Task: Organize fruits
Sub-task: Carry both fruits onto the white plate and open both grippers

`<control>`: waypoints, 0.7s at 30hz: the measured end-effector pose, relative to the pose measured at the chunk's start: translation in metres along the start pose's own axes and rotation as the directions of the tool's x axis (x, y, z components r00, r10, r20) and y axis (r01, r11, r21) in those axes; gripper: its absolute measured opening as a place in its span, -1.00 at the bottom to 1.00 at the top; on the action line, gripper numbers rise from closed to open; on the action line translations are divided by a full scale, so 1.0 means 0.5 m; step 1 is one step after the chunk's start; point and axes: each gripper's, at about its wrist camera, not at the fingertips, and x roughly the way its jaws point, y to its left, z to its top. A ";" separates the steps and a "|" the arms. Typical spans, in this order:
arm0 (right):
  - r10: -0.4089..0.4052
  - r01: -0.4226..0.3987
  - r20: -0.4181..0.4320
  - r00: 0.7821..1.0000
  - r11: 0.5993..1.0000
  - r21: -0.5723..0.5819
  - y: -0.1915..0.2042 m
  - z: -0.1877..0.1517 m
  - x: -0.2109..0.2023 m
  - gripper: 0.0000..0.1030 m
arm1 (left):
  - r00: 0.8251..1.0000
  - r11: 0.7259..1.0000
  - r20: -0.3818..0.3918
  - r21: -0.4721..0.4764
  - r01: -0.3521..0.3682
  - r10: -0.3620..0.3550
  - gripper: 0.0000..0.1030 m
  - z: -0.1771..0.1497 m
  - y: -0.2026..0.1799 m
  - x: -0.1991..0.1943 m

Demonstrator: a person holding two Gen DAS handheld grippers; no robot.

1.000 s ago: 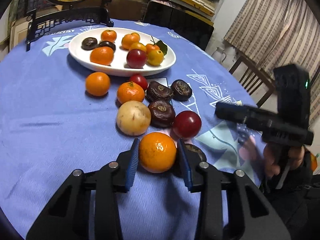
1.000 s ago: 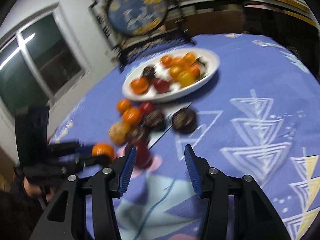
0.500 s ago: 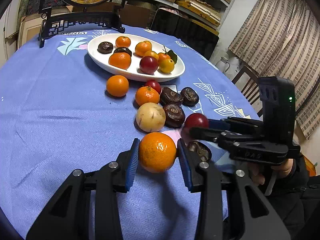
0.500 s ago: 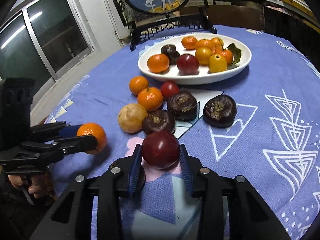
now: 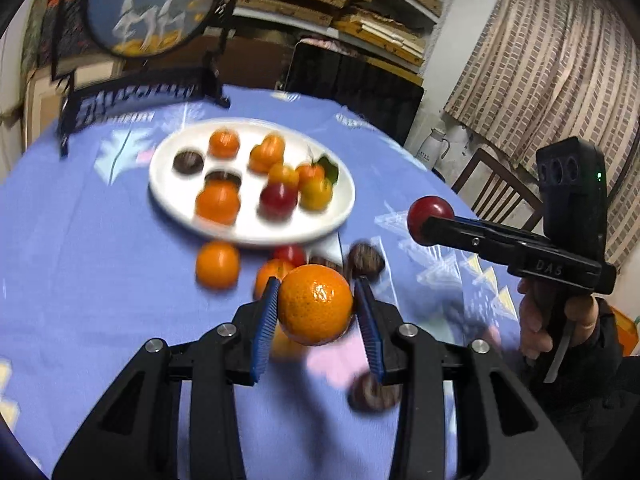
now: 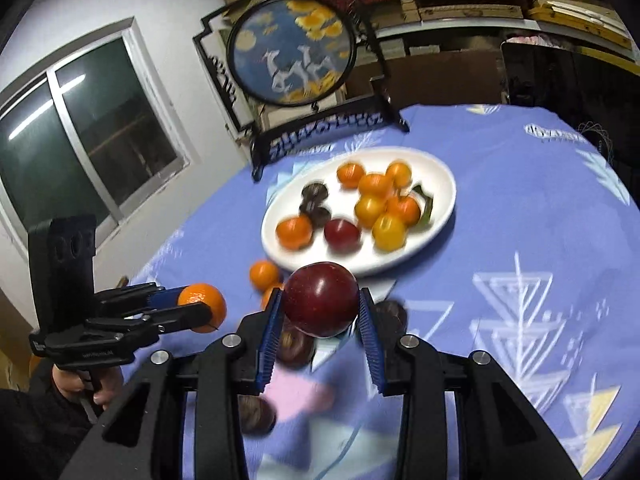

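Observation:
My left gripper (image 5: 316, 308) is shut on an orange mandarin (image 5: 315, 304), held up off the blue tablecloth. My right gripper (image 6: 319, 312) is shut on a dark red plum (image 6: 320, 298), also lifted. Each gripper shows in the other's view: the right one with the plum (image 5: 429, 216) at the right, the left one with the mandarin (image 6: 202, 306) at the left. Ahead lies a white oval plate (image 5: 176, 196) (image 6: 444, 188) with several oranges, a red fruit and dark brown fruits. Loose fruit stays on the cloth before it, among them an orange (image 5: 217, 265) and a dark brown fruit (image 5: 365, 262).
A round painted screen on a black stand (image 6: 292, 52) rises behind the plate. A wooden chair (image 5: 496, 192) and a curtain are to the right of the table, a window (image 6: 80, 136) to the left. A person's hands grip both handles.
The right gripper closed on the red plum. Both grippers then rose off the table with their fruit, and the plate now sits more directly ahead.

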 end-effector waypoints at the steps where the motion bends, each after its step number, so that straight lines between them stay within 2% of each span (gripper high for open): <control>1: -0.003 0.003 0.002 1.000 1.000 0.017 -0.009 0.017 0.005 -0.27 | 1.000 1.000 0.002 0.009 0.002 -0.002 -0.28 0.017 -0.001 0.010; 6: -0.036 0.037 -0.012 0.999 0.994 0.106 -0.042 0.057 0.018 -0.27 | 0.999 0.999 -0.041 0.042 -0.005 0.007 -0.28 0.099 0.015 0.100; 12: -0.066 0.069 -0.024 0.998 0.989 0.130 -0.040 0.052 -0.010 -0.27 | 0.995 1.000 -0.092 -0.003 -0.030 0.030 -0.27 0.129 0.069 0.178; 15: -0.084 0.091 -0.059 0.995 0.987 0.133 -0.037 0.060 0.013 -0.27 | 0.993 0.999 -0.115 -0.005 -0.041 0.040 -0.27 0.126 0.084 0.199; 18: -0.069 0.081 -0.082 0.994 0.984 0.161 -0.046 0.076 0.059 -0.27 | 0.995 0.999 -0.092 -0.014 -0.036 0.035 -0.07 0.130 0.092 0.194; 20: -0.071 0.088 -0.104 0.992 0.981 0.171 -0.054 0.083 0.106 -0.27 | 0.999 0.999 -0.046 -0.037 -0.020 0.018 0.25 0.128 0.099 0.172; 21: -0.072 0.091 -0.112 0.991 0.980 0.176 -0.056 0.083 0.124 -0.27 | 1.000 0.999 -0.014 -0.050 -0.019 0.019 0.32 0.126 0.106 0.158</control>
